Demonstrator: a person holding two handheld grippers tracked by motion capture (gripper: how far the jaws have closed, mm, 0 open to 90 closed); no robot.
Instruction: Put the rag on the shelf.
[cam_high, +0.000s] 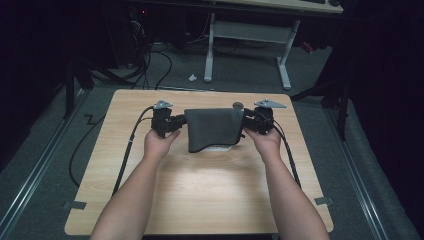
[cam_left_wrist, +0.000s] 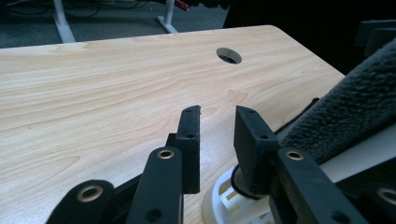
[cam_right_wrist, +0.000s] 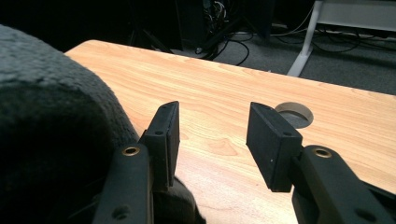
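Dark grey fleecy cloth (cam_high: 214, 127) draped over a white plastic stand (cam_high: 220, 148), hanging between the left gripper (cam_high: 176, 121) and the right gripper (cam_high: 248, 121), touching or just beside each. Left gripper (cam_left_wrist: 217, 122) with jaws slightly parted and nothing between them, cloth (cam_left_wrist: 345, 112) pressing against the outer side of one jaw, white stand (cam_left_wrist: 224, 200) just below. Right gripper (cam_right_wrist: 212, 122) parted wider, gap bare above the wooden desk (cam_right_wrist: 224, 98), cloth (cam_right_wrist: 51, 126) close against the outside of its other jaw.
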